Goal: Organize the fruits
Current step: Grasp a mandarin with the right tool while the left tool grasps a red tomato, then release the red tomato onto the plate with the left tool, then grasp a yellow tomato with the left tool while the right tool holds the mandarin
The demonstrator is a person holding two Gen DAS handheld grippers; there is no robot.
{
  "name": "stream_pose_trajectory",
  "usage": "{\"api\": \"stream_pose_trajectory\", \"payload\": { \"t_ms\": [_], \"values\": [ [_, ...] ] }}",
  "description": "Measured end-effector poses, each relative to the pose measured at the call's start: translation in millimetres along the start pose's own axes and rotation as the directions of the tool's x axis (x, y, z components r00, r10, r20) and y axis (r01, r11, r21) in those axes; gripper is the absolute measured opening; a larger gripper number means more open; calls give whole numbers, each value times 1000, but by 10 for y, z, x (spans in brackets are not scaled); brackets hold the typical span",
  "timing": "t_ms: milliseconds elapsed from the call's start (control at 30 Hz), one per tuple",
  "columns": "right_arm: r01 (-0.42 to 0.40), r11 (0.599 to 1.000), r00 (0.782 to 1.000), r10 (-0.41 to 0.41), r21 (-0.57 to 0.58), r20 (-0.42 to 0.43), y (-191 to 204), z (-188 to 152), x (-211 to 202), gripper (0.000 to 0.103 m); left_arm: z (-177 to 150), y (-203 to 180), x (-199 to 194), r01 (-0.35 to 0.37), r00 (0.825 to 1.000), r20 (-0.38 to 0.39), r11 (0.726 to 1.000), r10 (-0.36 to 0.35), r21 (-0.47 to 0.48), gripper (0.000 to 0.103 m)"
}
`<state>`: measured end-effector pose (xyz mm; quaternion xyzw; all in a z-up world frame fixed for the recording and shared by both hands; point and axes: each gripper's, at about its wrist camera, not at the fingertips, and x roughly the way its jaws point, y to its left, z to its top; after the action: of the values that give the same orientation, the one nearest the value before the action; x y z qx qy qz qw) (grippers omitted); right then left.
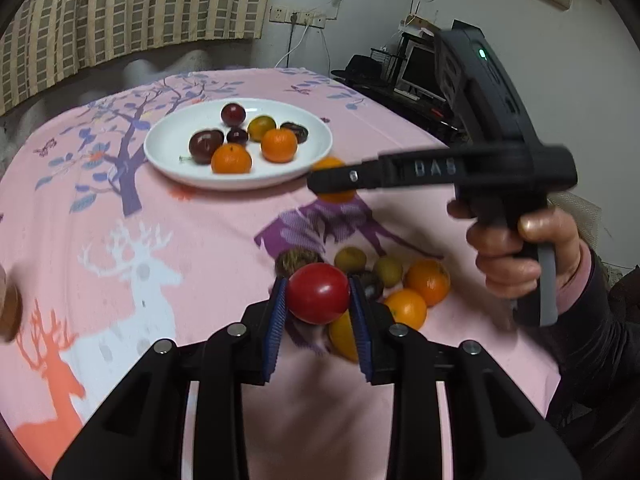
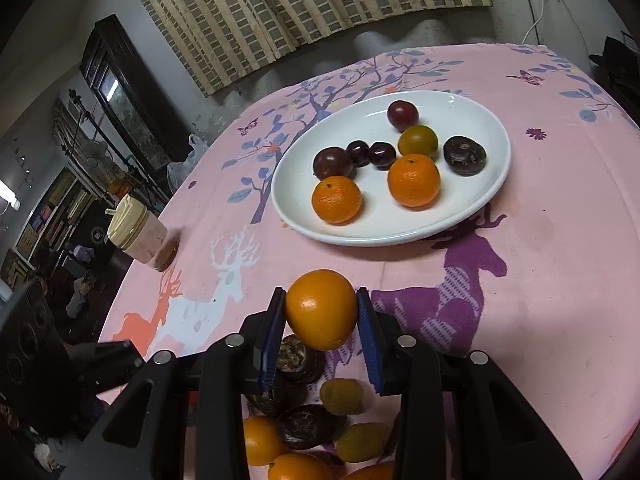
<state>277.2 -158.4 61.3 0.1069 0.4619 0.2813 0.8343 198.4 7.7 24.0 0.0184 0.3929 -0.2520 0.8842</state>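
Clamping a round red tomato (image 1: 318, 298) between its blue pads, the left gripper (image 1: 318, 300) hangs above the pink deer-print tablecloth (image 1: 120, 216). The right gripper (image 2: 321, 310) is closed on a smooth orange citrus fruit (image 2: 321, 308), short of the white oval plate (image 2: 492, 184), which holds two mandarins, dark plums and a greenish fruit. Loose fruits (image 2: 304, 432) lie below the grippers; a lidded jar (image 2: 138, 238) stands apart.

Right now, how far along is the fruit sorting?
Roughly midway. Done: eight fruits lie on the white plate. In hand: the left gripper holds a red tomato, the right gripper an orange. Left: a loose pile on the tablecloth.
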Motion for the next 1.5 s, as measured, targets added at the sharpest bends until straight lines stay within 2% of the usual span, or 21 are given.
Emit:
{"api": "stream_pose_trajectory", "payload": {
  "t_ms": [167, 233, 333, 433, 633, 667, 700, 733, 800, 833, 933, 1033, 1133, 1267, 1433, 1500],
  "values": [
    [-57, 998, 997, 56, 18, 58, -99, 69, -132, 36, 429, 138, 96, -19, 1000, 12, 1000, 19, 12, 30],
    [-79, 997, 994, 77, 21, 76, -132, 164, -167, 36, 669, 243, 174, -48, 999, 24, 999, 48, 10, 30],
    [-28, 1000, 995, 27, 6, 101, -200, 388, -148, 36, 993, 498, 348, -99, 994, 49, 994, 102, -50, 30],
    [34, 999, 994, -34, 4, 101, -331, 643, 13, 36, 1205, 779, 610, -135, 989, 40, 984, 141, -120, 30],
    [-8, 1000, 996, 6, 19, 90, -624, 1022, 397, 38, 1553, 1100, 1087, -217, 975, 11, 967, 221, -135, 33],
    [-11, 1000, 996, 10, 18, 87, -645, 1064, 444, 39, 1584, 1137, 1147, -233, 972, -2, 962, 235, -140, 38],
    [-14, 1000, 996, 13, 18, 85, -654, 1094, 468, 47, 1609, 1165, 1193, -266, 964, -27, 952, 265, -152, 64],
    [-19, 1000, 996, 17, 20, 86, -665, 1110, 470, 54, 1608, 1178, 1190, -282, 959, -26, 945, 282, -163, 82],
    [-24, 1000, 996, 23, 12, 89, -659, 1109, 430, 54, 1581, 1163, 1056, -291, 952, 37, 938, 303, -187, 84],
    [-23, 1000, 996, 23, 7, 91, -649, 1104, 399, 54, 1568, 1135, 993, -292, 951, 44, 938, 306, -187, 89],
    [-10, 1000, 996, 9, 6, 89, -598, 1049, 305, 55, 1487, 1034, 778, -301, 949, 38, 933, 314, -198, 92],
    [9, 1000, 997, -9, -2, 78, -521, 873, 188, 56, 1335, 876, 544, -322, 943, 20, 927, 332, -190, 97],
    [54, 998, 996, -52, -20, 79, -448, 617, 32, 61, 1074, 715, 305, -327, 940, 27, 923, 339, -204, 98],
    [85, 996, 994, -82, -36, 78, -410, 267, -156, 66, 516, 556, 93, -299, 947, 43, 924, 318, -238, 98],
    [117, 992, 992, -115, -44, 42, -459, -256, -379, 67, -89, 546, 82, -216, 975, -31, 917, 219, -335, 98],
    [109, 992, 994, -109, -63, 15, -466, -429, -464, 67, -267, 541, 100, -202, 979, -52, 909, 197, -364, 98]
  ]
}}
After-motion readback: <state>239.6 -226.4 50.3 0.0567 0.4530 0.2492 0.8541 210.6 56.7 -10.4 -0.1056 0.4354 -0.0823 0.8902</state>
